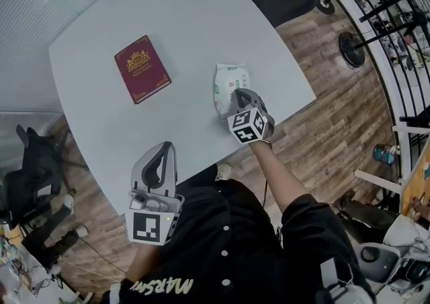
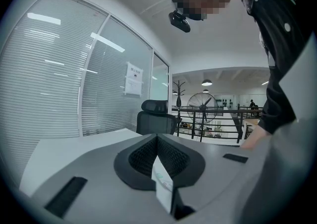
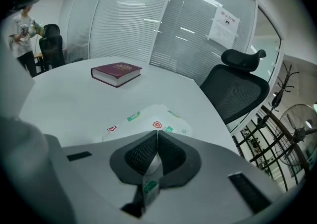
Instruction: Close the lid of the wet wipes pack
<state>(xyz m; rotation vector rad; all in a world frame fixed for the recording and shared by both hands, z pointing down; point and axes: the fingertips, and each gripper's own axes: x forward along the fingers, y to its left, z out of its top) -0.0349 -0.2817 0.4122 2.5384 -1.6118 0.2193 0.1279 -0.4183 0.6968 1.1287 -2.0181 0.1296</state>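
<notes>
The white wet wipes pack (image 1: 230,84) lies flat near the right edge of the pale grey table (image 1: 188,13). My right gripper (image 1: 236,99) points down at the pack's near end, its jaws closed together. In the right gripper view the shut tips (image 3: 157,134) sit just over the pack (image 3: 148,118), whose printed top shows beyond them; the lid is hidden behind the jaws. My left gripper (image 1: 166,147) hovers at the table's near edge, away from the pack, also shut with nothing held (image 2: 156,137).
A dark red book (image 1: 142,68) lies left of the pack, also seen in the right gripper view (image 3: 116,73). A black office chair (image 3: 237,86) stands at the far side of the table. The table edge runs close to the pack's right side, with wood floor (image 1: 336,114) beyond.
</notes>
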